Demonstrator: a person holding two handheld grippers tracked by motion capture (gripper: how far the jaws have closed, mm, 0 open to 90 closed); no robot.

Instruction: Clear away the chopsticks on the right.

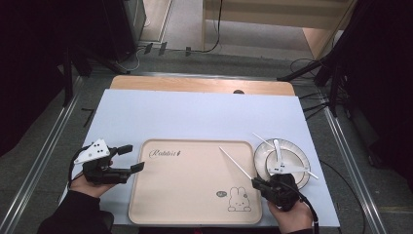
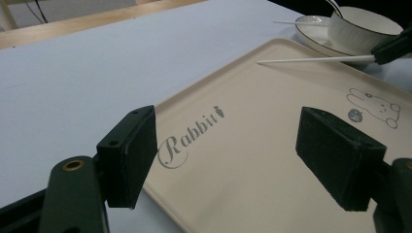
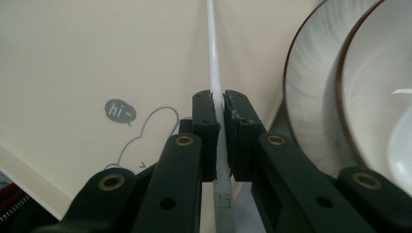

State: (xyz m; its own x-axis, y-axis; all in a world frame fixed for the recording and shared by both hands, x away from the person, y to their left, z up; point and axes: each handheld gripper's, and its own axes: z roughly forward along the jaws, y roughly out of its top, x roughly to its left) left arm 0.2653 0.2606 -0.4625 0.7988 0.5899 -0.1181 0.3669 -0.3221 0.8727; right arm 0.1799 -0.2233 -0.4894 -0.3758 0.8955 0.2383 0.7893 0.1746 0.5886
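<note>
While my right tool (image 3: 218, 126) pinches the chopstick (image 1: 235, 164), left tool (image 1: 129, 157) wide open and empty, I'd lower it onto the tray (image 1: 195, 214).

Left gripper (image 1: 130, 158) held level in the left hand (image 1: 92, 183), jaws wide apart; right gripper (image 1: 255, 183) clamped tight.

Two black pads of the left gripper (image 2: 226, 160) stand wide apart over a cream tray (image 2: 272, 194) lettered "Rabbit". At upper right, the right gripper (image 2: 394, 47) holds a white chopstick (image 2: 316, 60) level before a bowl (image 2: 362, 26) on a saucer (image 2: 311, 26).
</note>
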